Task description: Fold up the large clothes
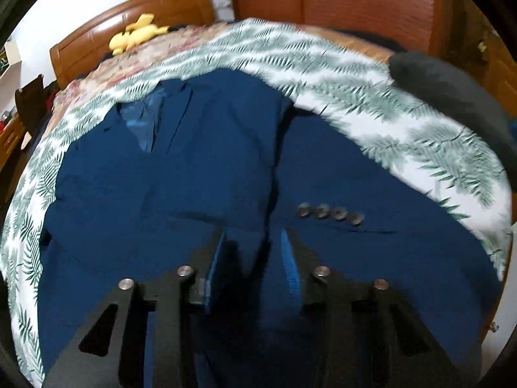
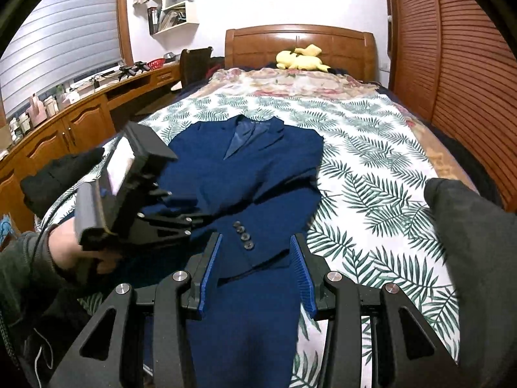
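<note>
The navy blazer (image 2: pixel 248 174) lies flat on the leaf-print bedspread (image 2: pixel 371 168), soft but weighty, best pinched at a hem or sleeve edge; left gripper (image 1: pixel 253 252) narrowed over a fold, perhaps touching, right gripper (image 2: pixel 255 258) half-open, empty, toward six o'clock.

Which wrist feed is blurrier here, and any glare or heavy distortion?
Left wrist view: motion-smeared; blue jacket, its sleeve buttons and leaf-print sheet look soft. Right wrist view: sharper on the bed, though the left gripper is blurred. Both show strong fisheye curvature and dark corners; no obvious glare.
</note>
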A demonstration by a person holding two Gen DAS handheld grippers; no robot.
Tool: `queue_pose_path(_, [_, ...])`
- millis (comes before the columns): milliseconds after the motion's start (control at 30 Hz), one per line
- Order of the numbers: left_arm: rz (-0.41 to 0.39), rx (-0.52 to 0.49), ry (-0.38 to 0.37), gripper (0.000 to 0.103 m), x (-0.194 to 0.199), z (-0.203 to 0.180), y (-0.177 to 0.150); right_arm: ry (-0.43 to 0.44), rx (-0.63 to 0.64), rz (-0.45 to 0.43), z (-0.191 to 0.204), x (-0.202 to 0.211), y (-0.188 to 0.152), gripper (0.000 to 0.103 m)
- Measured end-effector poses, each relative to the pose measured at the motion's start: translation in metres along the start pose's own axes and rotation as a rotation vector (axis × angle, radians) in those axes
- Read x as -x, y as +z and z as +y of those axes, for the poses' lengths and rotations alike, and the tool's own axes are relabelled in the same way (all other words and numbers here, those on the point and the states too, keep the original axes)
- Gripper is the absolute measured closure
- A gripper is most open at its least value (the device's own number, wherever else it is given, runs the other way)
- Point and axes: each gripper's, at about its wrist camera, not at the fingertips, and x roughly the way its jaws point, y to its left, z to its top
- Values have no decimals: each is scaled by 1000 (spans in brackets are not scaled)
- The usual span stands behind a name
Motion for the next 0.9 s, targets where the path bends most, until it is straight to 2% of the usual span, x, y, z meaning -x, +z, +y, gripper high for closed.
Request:
queue_pose_path(33, [9, -2, 2, 83, -3, 0, -1, 4, -3, -1, -1, -1, -2, 59])
queue_pose_path(67, [13, -10, 6, 94, -4, 1, -3, 7, -11, -1, -2, -3, -4, 59])
queue_pose_path(167, [-47, -29, 48, 99, 10, 3, -8, 18, -29, 7, -4, -11, -10, 59])
queue_pose_path(433, [-175, 1, 66, 100, 74, 46, -20, 63, -116, 54, 4, -57, -21, 59])
queue_pose_path(600, [-219, 42, 59, 100, 101, 71, -36, 26, -145, 58, 6, -73, -19, 59])
queue_pose_path(767, [-236, 86, 37, 100, 120, 86, -68, -25, -114, 64, 22, -84, -15, 59])
queue_pose_path(900, [-219, 91, 33, 99, 122, 91, -91, -31, -105, 79, 32, -89, -22, 59])
